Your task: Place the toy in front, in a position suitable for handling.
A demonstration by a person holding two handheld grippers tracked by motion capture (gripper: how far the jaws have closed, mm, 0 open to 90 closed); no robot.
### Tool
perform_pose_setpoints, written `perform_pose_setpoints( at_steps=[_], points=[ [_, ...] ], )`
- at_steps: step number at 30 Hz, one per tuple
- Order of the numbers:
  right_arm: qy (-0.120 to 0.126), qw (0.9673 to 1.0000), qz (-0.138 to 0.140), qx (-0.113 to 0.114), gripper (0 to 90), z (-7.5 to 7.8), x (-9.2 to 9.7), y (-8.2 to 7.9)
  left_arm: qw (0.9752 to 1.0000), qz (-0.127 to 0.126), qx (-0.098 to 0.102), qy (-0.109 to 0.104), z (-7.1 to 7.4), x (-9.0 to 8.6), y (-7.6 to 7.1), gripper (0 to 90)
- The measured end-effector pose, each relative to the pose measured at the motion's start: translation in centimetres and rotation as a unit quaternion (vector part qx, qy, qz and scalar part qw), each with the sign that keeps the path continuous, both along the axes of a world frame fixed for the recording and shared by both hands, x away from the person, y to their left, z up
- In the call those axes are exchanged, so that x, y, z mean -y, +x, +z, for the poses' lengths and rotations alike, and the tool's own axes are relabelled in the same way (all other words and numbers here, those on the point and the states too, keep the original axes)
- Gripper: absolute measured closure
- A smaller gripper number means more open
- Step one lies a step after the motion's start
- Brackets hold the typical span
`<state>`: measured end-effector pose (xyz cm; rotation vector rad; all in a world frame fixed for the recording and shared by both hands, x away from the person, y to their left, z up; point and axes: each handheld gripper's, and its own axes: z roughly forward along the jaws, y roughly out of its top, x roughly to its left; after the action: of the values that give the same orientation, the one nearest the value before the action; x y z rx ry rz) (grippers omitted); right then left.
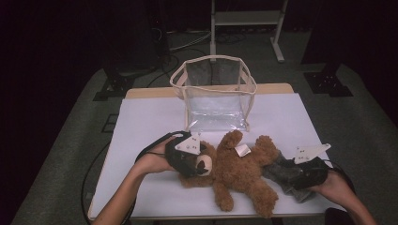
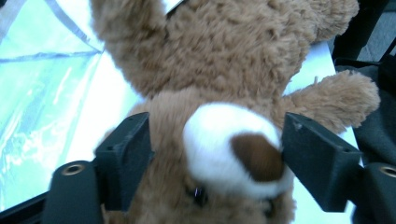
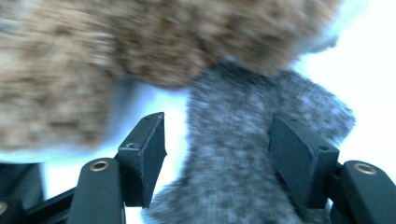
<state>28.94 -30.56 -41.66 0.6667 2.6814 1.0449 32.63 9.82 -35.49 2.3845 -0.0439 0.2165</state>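
Brown plush teddy bear (image 1: 234,171) lies mid-table before clear bag (image 1: 213,93). Left gripper (image 2: 212,154) straddles head, jaws apart; right gripper (image 3: 217,154) open around grey plush (image 3: 247,154). Next likely: close, lift.

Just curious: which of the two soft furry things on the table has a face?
The fluffy brown teddy bear, with its white muzzle and brown nose; the grey furry cloth piece beside its leg is plain.

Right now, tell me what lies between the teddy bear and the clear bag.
Bare white tabletop, seen in the high view: the teddy bear lies just in front of the clear bag, its raised paw nearly reaching the bag's base.
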Motion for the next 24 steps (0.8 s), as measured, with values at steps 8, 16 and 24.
perform_pose_setpoints(
  at_steps=[8, 16, 24],
  points=[
    [-0.03, 0.9993, -0.02, -0.006, 40.8, -2.2, -0.5, 1.6, 0.9999, 0.015, 0.002, 0.003, -0.6, -1.8, -0.6, 19.0],
    [0.001, 0.9991, -0.041, -0.013, 73.7, -2.8, 1.0, 1.7, 0.9997, 0.022, 0.003, 0.007, -1.9, -1.9, -0.9, 18.8],
    [0.055, 0.9959, -0.07, -0.015, 73.9, -1.0, 4.4, -0.3, 0.9983, 0.055, -0.016, -0.01, -2.1, -1.6, -0.3, 31.5]
  ],
)
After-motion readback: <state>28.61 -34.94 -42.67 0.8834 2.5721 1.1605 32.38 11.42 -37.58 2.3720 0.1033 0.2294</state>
